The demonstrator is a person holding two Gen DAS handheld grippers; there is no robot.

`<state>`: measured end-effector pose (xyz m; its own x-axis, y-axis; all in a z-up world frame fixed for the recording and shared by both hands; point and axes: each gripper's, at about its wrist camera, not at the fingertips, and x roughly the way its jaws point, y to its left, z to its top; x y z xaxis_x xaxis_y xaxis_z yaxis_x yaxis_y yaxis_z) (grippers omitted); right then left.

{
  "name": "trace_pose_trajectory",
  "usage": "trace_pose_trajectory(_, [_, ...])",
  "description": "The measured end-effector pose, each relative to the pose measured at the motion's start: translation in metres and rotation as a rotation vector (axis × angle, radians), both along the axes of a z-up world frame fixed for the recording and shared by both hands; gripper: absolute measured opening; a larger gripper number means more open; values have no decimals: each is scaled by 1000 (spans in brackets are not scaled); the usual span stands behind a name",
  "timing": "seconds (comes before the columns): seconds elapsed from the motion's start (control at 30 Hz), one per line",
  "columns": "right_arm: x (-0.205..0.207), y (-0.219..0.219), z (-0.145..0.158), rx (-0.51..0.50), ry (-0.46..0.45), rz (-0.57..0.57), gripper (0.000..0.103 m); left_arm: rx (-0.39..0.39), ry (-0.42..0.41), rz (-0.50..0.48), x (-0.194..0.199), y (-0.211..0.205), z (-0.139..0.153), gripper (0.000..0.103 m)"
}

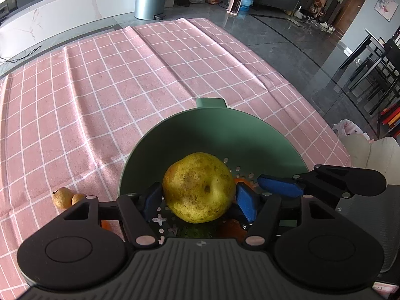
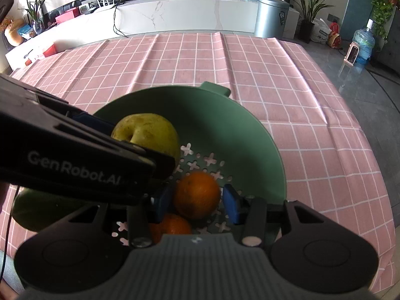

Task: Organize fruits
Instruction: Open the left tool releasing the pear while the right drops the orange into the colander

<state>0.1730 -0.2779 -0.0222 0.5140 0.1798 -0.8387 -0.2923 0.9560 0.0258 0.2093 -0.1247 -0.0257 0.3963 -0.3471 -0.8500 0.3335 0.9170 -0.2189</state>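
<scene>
- Left wrist view: left gripper [image 1: 198, 196] fingers pinch the yellow pear [image 1: 198, 187], low inside the green colander [image 1: 215, 130].
- Right gripper [image 2: 197, 202] fingers flank an orange [image 2: 197, 193] on the colander floor; contact is unclear, so I cannot tell whether it is gripped.
- Advice: settle each fruit before spreading the fingers; keep the grippers from colliding.
- Beyond: small brown fruits [image 1: 66, 198] remain on the desk [image 1: 100, 80].

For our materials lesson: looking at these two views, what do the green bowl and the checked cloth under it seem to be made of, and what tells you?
Green bowl: probably moulded plastic with a matte finish; its colour is even, and cross-shaped and round drain holes are cut through the bottom.
Checked cloth: looks like thin woven fabric, pink with white lines; it shows soft creases and fold ridges. The fibre cannot be told.
</scene>
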Motion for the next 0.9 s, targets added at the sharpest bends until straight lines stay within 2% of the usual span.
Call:
trace_pose_trajectory(0.2, [-7,2,8,-20,-21,-3,44,-3,-11,4,-6,5,4,74])
trace_pose_trajectory(0.3, [-15,2,16,-17,-47,-18,51,-2,-46,4,-14,7,14,74])
trace_pose_trajectory(0.4, [-26,3,25,-3,-80,-41,52,-6,-92,7,-26,13,28,74])
trace_pose_trajectory(0.7, [-74,14,51,94,-184,-122,52,58,-252,16,-78,37,71,74])
trace_pose_trajectory(0.9, [-108,24,62,178,-240,-156,52,85,-300,32,-109,60,83,74])
